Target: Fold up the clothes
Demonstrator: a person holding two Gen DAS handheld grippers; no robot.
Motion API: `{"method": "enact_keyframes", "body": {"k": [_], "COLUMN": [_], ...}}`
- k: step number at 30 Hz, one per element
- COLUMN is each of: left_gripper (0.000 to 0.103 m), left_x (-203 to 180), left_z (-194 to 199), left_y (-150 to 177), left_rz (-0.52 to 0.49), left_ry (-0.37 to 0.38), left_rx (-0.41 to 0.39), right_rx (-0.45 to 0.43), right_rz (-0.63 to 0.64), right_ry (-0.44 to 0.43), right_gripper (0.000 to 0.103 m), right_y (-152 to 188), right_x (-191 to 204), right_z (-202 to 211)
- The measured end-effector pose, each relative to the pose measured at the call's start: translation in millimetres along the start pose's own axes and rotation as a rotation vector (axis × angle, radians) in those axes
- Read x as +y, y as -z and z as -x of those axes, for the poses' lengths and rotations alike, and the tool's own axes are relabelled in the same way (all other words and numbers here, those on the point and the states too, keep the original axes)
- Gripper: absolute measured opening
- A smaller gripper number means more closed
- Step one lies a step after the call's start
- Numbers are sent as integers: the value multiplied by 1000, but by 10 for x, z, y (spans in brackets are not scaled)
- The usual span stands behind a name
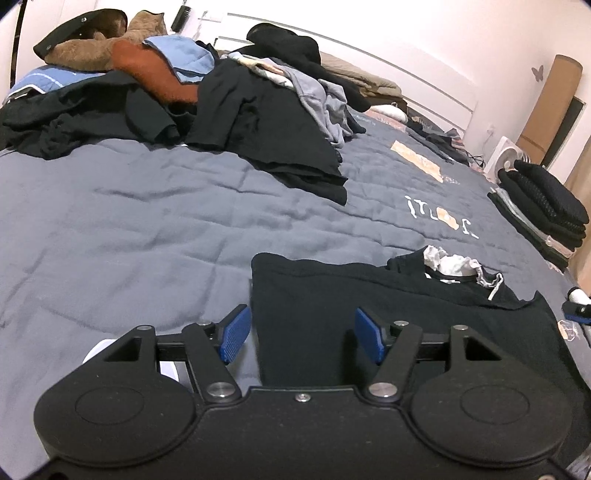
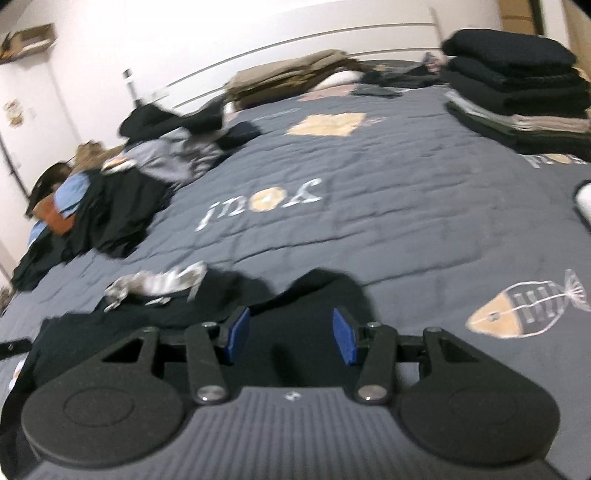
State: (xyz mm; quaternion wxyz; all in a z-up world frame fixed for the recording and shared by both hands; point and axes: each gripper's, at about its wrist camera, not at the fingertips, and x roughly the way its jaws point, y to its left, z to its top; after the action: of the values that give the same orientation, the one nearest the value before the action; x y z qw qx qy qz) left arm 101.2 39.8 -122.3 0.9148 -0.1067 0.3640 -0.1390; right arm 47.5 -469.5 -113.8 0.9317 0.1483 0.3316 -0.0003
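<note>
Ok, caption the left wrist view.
Open left gripper poised over a black garment on the grey bedspread.

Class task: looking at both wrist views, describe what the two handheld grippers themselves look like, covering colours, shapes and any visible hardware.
Both are black two-finger tools. The left gripper has a smooth black body with two round discs, angular linkage arms on silver pivot bolts, and blue ribbed pads. The right gripper has the same build and blue pads, but its central body is ribbed grey. No cables or sleeves show.

bed: grey quilt | wall: pale pink | headboard: white
</note>
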Motion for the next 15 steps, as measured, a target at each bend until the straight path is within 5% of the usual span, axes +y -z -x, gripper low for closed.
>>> {"method": "enact_keyframes", "body": {"k": [15], "left_gripper": [73], "left_x": [75], "left_z": [-327], "left_y": [-22], "left_rz": [15], "left_ry": [24], "left_rx": [83], "right_rx": [59], "right_rz": [1], "right_ry": [-7], "right_gripper": [49], "right_y": [-50], "right_x": [-175], "right_z": [-473]}}
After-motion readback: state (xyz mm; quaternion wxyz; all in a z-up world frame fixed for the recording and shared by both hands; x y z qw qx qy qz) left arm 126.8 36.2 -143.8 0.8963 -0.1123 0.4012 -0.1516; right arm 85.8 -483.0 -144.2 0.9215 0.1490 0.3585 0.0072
